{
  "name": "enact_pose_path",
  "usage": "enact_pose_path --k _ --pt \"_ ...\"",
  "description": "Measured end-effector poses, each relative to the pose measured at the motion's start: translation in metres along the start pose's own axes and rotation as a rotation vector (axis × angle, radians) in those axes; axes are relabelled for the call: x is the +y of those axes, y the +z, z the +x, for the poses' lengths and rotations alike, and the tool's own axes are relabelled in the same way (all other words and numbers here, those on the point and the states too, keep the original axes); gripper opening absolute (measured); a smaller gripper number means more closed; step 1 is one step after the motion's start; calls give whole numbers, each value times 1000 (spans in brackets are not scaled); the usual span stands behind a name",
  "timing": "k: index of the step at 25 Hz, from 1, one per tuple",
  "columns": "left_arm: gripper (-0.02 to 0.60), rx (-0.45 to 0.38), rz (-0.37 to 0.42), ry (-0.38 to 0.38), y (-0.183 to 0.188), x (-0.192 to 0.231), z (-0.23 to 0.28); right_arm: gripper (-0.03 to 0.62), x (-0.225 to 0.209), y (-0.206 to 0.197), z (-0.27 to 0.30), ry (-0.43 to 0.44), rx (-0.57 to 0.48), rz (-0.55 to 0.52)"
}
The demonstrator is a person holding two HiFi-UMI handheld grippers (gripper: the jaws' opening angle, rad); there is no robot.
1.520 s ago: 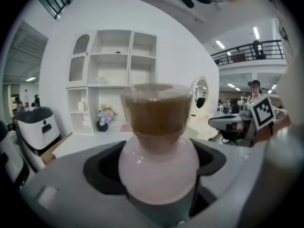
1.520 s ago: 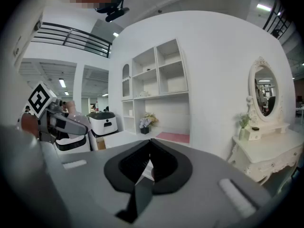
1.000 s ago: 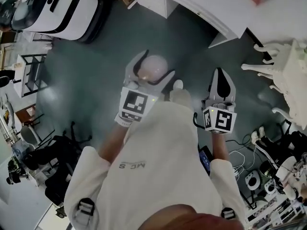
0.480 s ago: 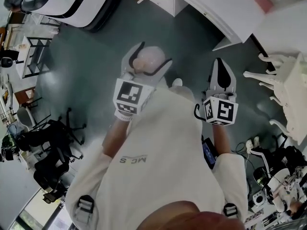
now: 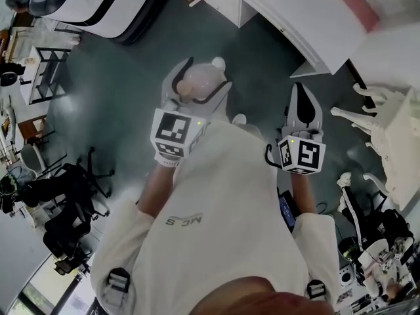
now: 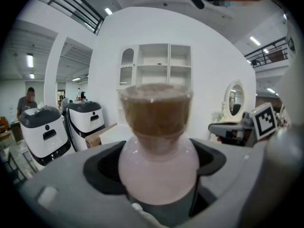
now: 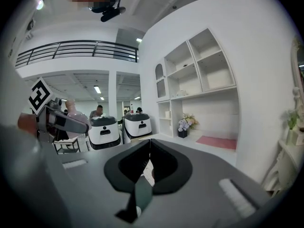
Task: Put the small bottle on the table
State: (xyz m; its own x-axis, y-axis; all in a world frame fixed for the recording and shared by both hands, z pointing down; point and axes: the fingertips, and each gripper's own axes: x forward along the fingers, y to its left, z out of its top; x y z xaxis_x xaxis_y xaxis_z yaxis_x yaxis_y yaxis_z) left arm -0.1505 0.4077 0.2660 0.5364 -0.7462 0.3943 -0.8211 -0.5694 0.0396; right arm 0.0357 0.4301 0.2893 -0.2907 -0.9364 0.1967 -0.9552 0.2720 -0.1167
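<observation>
The small bottle (image 5: 198, 83) has a round pale pink body and a brownish neck (image 6: 156, 113). My left gripper (image 5: 205, 76) is shut on its body and holds it upright in the air above the grey floor. In the left gripper view the bottle (image 6: 157, 167) fills the space between the jaws. My right gripper (image 5: 300, 90) is shut with nothing in it and is held level with the left one, to its right. In the right gripper view its jaws meet in front of the camera, and the held bottle (image 7: 72, 113) shows at the left.
A white table (image 5: 295, 15) runs across the upper right ahead of me. White ornate furniture (image 5: 394, 133) stands at the right. Two white machines (image 7: 118, 127) stand at the left, chairs (image 5: 65, 195) and cables (image 5: 367, 241) lie around. A white shelf unit (image 6: 156, 65) stands ahead.
Both grippers have moved forward with me towards the white table. The left gripper has carried the bottle further up the head view. The right gripper has stayed shut.
</observation>
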Motion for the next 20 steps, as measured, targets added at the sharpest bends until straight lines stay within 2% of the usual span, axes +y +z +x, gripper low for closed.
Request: enact_pose_path --k 6,9,15,20 --pt "402 3 0 -27 22 80 61 0 1 22 96 -21 -4 1" --pt "402 11 14 -49 45 129 98 0 2 42 157 -44 3 -2" --pt "402 40 64 -132 87 230 179 -1 10 78 288 -101 12 0" --pt "402 37 90 -199 118 293 239 0 8 99 375 -149 19 5"
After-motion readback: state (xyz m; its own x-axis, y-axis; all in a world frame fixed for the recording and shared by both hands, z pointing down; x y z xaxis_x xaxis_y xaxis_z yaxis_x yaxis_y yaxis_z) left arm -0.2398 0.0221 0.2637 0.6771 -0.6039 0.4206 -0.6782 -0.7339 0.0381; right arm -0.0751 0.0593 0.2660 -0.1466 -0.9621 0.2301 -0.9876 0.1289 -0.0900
